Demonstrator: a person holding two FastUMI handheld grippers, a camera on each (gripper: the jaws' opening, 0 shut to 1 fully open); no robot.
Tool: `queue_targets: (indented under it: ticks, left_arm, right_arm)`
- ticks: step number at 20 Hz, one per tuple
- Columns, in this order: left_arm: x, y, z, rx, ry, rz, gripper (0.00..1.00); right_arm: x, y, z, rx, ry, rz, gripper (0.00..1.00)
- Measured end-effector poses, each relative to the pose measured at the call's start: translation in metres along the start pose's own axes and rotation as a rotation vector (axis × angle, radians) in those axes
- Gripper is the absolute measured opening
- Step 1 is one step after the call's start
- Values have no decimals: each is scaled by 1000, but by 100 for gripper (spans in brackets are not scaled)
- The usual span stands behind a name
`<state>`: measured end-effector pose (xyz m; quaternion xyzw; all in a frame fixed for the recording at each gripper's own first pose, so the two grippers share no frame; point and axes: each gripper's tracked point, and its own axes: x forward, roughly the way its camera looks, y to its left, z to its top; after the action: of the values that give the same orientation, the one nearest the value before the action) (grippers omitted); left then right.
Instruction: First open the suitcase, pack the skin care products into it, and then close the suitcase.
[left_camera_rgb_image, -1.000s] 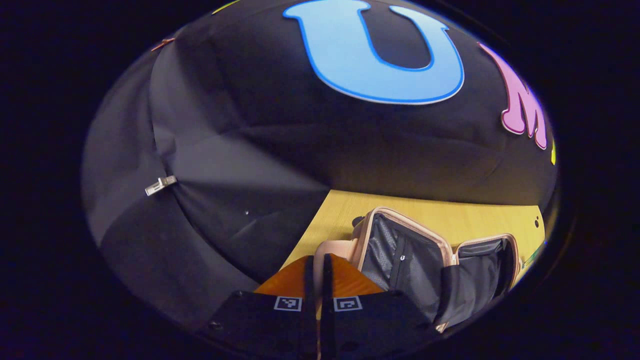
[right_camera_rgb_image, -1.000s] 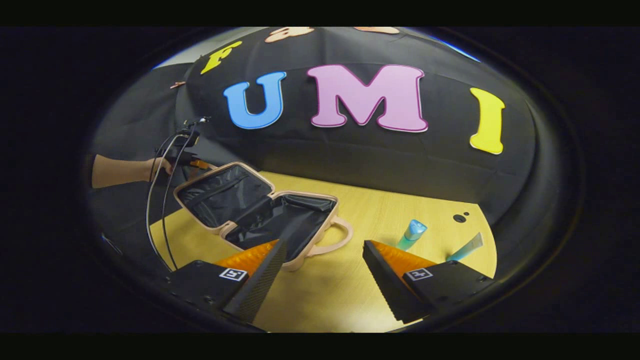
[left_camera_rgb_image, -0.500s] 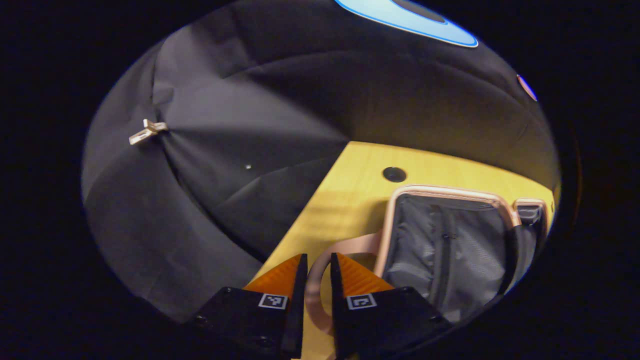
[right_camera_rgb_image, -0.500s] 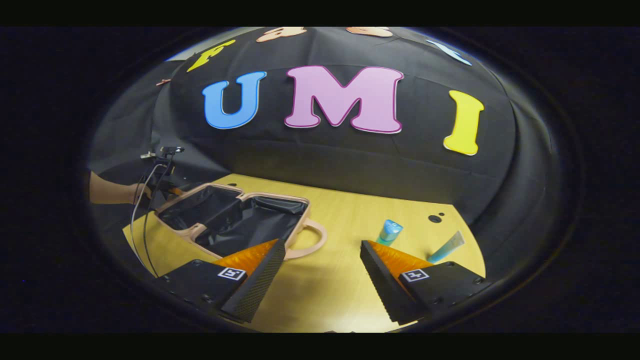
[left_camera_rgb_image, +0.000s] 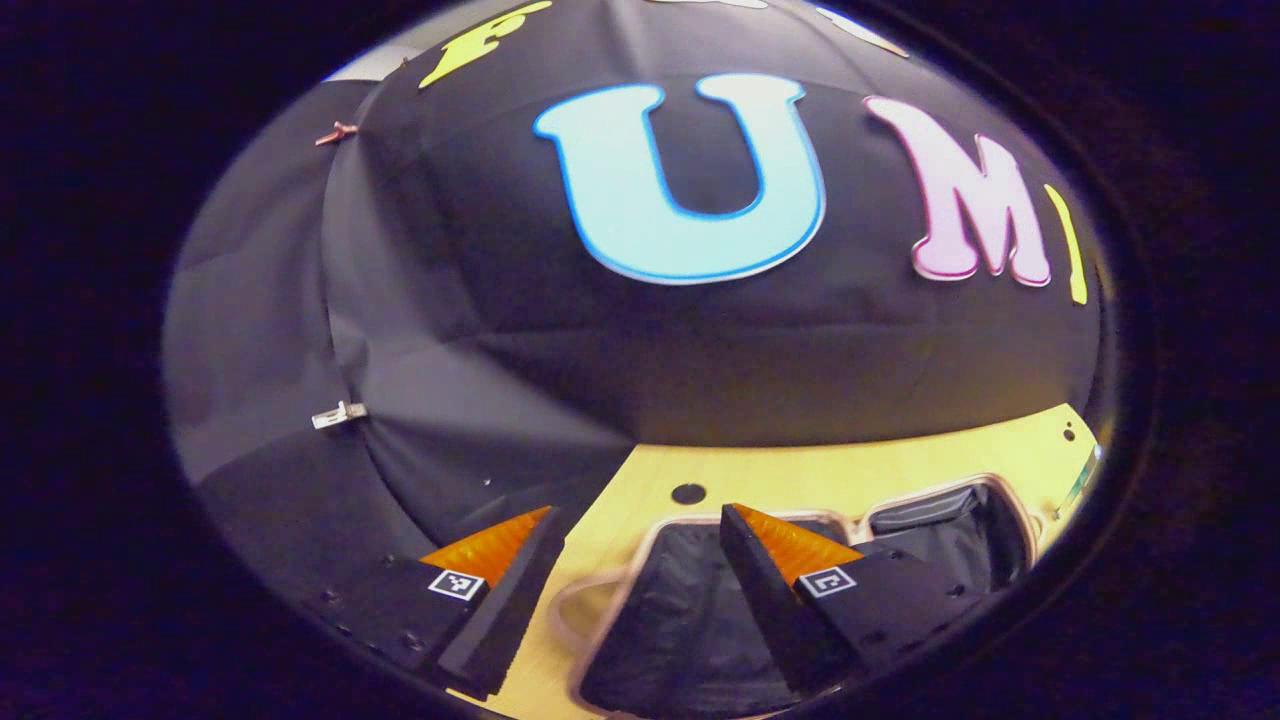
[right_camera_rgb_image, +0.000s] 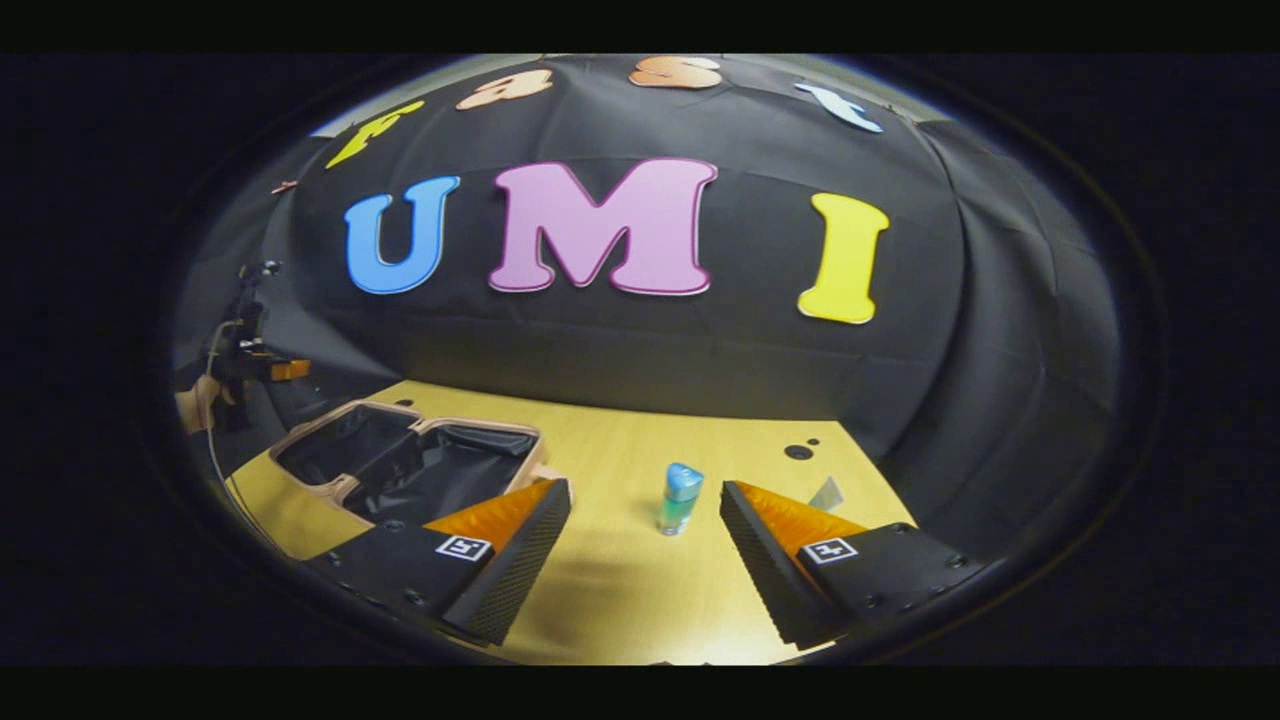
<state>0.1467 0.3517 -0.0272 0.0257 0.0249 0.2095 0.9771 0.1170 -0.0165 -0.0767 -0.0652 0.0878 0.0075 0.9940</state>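
Right gripper view: your right tongs (right_camera_rgb_image: 645, 540) gape wide before the upright bottle (right_camera_rgb_image: 681, 498) on the bench (right_camera_rgb_image: 620, 590); closing off-centre could topple it. Suitcase (right_camera_rgb_image: 400, 465) lies open, left.

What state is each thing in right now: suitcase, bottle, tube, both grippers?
suitcase: open flat on the table, nothing visible inside.
bottle: upright, capped, unpacked.
tube: on the table, partly hidden.
left gripper: open, holding nothing.
right gripper: open, holding nothing.
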Motion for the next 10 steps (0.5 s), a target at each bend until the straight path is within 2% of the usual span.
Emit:
queue_targets:
  ticks: [3,4,8,10]
  left_arm:
    - [-46,-105,19,-24,-68,-189,98]
    - [-54,-134,20,-41,-85,-232,98]
    - [-77,-273,2,-69,-79,-447,98]
    - [-94,-344,-19,-59,-54,-587,99]
  right_arm:
    - [2,-27,2,21,-17,-51,96]
    - [3,-36,2,24,-25,-67,96]
    - [11,-73,-14,17,-29,-130,96]
    - [16,-94,-23,29,-26,-159,97]
